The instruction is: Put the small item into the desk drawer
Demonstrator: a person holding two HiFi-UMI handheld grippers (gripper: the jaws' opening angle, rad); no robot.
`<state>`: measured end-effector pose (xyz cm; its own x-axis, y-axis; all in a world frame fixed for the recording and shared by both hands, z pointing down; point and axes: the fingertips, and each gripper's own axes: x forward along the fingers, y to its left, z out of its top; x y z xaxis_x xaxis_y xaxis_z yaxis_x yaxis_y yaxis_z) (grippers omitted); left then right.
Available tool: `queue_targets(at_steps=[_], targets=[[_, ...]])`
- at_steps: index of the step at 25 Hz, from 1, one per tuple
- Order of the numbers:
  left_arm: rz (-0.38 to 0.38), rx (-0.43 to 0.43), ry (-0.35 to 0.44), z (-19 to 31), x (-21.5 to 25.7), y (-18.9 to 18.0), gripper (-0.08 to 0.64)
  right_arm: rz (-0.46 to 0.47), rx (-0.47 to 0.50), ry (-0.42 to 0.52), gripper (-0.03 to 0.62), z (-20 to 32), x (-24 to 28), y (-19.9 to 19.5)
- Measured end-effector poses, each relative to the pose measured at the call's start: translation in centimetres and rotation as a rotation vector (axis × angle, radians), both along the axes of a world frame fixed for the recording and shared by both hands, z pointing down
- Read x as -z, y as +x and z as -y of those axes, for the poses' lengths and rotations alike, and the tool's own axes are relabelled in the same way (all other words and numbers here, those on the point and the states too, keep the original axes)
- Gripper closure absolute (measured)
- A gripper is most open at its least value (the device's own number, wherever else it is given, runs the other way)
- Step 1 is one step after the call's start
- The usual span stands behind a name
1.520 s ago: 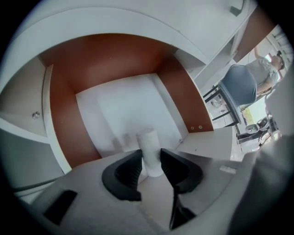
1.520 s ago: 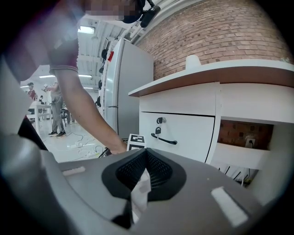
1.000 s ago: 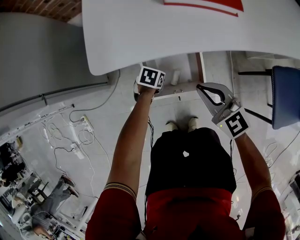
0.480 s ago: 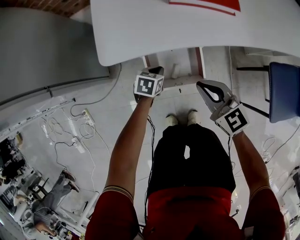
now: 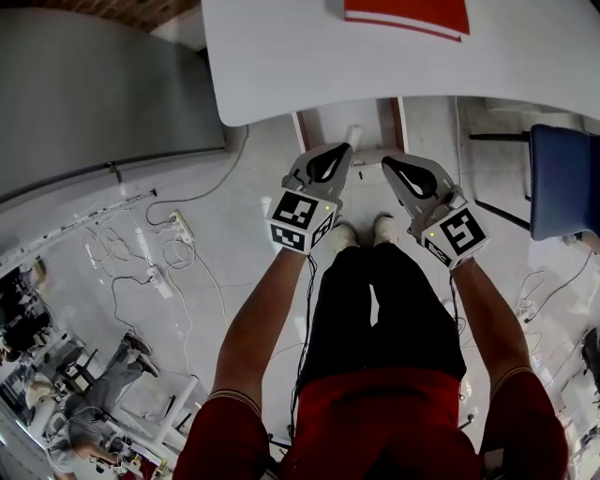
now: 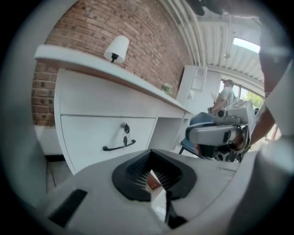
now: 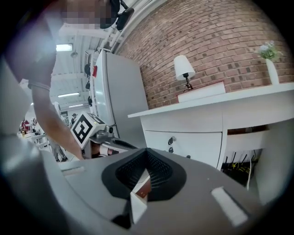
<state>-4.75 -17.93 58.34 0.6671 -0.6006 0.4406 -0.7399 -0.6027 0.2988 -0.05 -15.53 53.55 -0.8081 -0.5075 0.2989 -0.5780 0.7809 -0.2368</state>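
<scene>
**Small item in the open drawer, both grippers shut and empty**

A small pale item (image 5: 353,135), too small to make out further, lies inside the drawer (image 5: 375,124). The drawer stands pulled out from under the white desk (image 5: 375,56). A key (image 6: 125,128) hangs in the drawer front above its dark handle (image 6: 119,146). The left gripper (image 5: 343,150) and the right gripper (image 5: 388,164) hover side by side in front of the drawer, clear of it. Each has its jaws pressed together with nothing between them. A red book (image 5: 408,14) lies on the desktop, and a blue chair (image 5: 562,178) stands to the right.
</scene>
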Motion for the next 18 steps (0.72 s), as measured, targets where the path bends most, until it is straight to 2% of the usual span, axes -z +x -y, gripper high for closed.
queue_targets(at_steps=[3, 7, 11, 18], targets=[[-0.01, -0.018, 0.104, -0.9, 4.7, 0.5, 0.555, 0.018, -0.011, 0.005, 0.58, -0.2, 2.2, 0.0], [-0.048, 0.009, 0.252, -1.0, 12.3, 0.2, 0.555, 0.046, -0.028, 0.022, 0.58, 0.0, 6.7, -0.2], [-0.091, 0.016, 0.314, -1.9, 18.9, 0.7, 0.555, 0.074, -0.041, 0.084, 0.58, -0.2, 12.3, 0.0], [-0.097, 0.014, 0.404, -5.1, 29.0, 1.4, 0.555, 0.161, -0.065, 0.206, 0.581, -2.2, 23.7, 0.5]])
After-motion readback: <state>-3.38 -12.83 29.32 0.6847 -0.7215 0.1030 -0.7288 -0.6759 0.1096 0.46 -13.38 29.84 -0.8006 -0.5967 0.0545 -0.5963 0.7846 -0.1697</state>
